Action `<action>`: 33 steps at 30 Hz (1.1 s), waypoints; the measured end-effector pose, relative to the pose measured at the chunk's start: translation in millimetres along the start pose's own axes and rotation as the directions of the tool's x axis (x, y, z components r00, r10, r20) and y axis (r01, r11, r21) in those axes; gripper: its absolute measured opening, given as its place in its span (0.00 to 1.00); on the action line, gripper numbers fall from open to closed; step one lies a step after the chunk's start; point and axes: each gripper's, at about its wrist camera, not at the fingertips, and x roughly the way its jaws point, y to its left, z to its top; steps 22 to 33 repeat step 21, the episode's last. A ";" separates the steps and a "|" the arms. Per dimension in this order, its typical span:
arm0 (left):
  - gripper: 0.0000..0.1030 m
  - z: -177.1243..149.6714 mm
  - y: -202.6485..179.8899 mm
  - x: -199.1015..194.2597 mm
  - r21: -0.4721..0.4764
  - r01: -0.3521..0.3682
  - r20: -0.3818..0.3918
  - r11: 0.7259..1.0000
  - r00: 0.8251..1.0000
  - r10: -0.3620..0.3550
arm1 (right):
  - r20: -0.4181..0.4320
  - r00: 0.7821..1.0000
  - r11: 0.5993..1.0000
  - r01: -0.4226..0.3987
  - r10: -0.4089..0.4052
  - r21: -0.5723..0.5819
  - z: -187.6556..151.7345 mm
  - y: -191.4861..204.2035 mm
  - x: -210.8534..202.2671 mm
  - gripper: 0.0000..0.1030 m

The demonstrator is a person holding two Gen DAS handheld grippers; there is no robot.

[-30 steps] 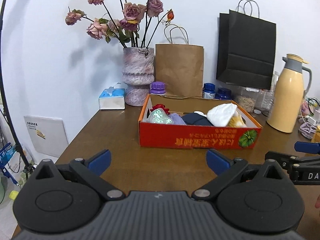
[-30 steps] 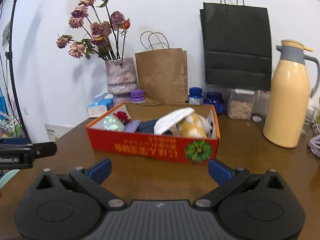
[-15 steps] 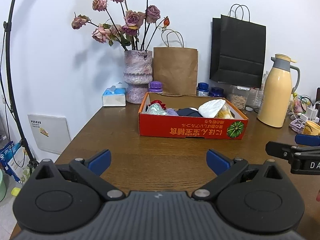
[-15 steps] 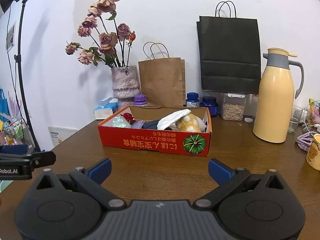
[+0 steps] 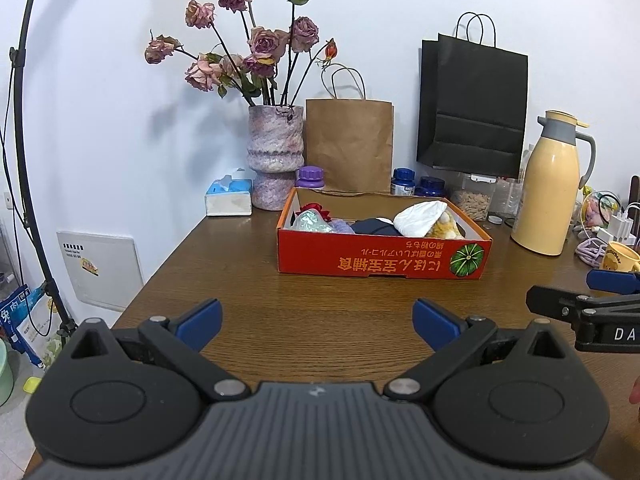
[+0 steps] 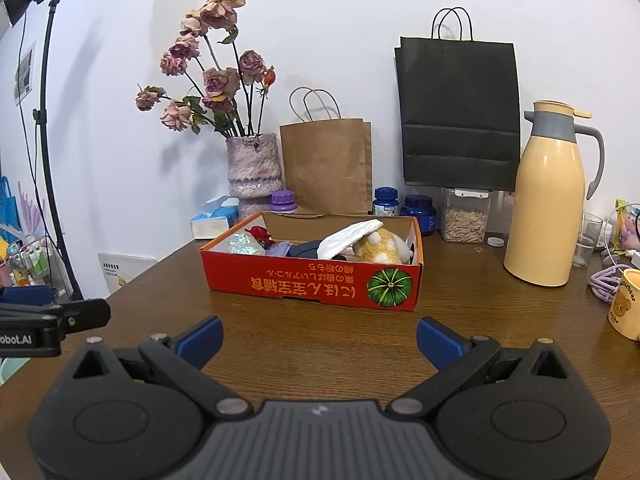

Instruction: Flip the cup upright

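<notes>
Counting, we see one yellow cup (image 6: 627, 304) at three o'clock standing upright on the table (image 6: 320, 344), two paper bags, one red box (image 6: 312, 280). Both our left gripper (image 5: 316, 318) and right gripper (image 6: 319, 334) gape apart, empty. Since a second ago, everything looks farther off; the cup has newly entered view.

On the brown wooden table (image 6: 320, 340) we see a red cardboard box (image 6: 312, 282), a cream thermos jug (image 6: 546, 200) and a mottled pink vase of dried roses (image 6: 252, 168).
</notes>
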 end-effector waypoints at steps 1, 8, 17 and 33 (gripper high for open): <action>1.00 0.0 -0.1 -0.2 0.000 -0.001 0.000 1.000 1.000 0.001 | 0.000 1.000 1.000 0.000 0.000 0.000 0.0 0.2 -0.2 1.00; 1.00 -0.1 0.0 0.1 0.000 -0.002 -0.001 1.000 1.000 0.002 | 0.000 1.000 1.000 0.001 -0.001 0.001 -0.2 0.4 -0.1 1.00; 1.00 -0.3 1.1 2.0 -0.003 0.006 -0.012 1.000 1.000 -0.006 | -0.002 1.000 1.000 0.001 -0.001 0.001 -1.3 0.5 0.2 1.00; 1.00 -0.5 1.9 4.2 -0.007 0.011 -0.014 1.000 1.000 -0.011 | -0.006 1.000 1.000 -0.002 0.002 0.000 -3.5 0.7 1.9 1.00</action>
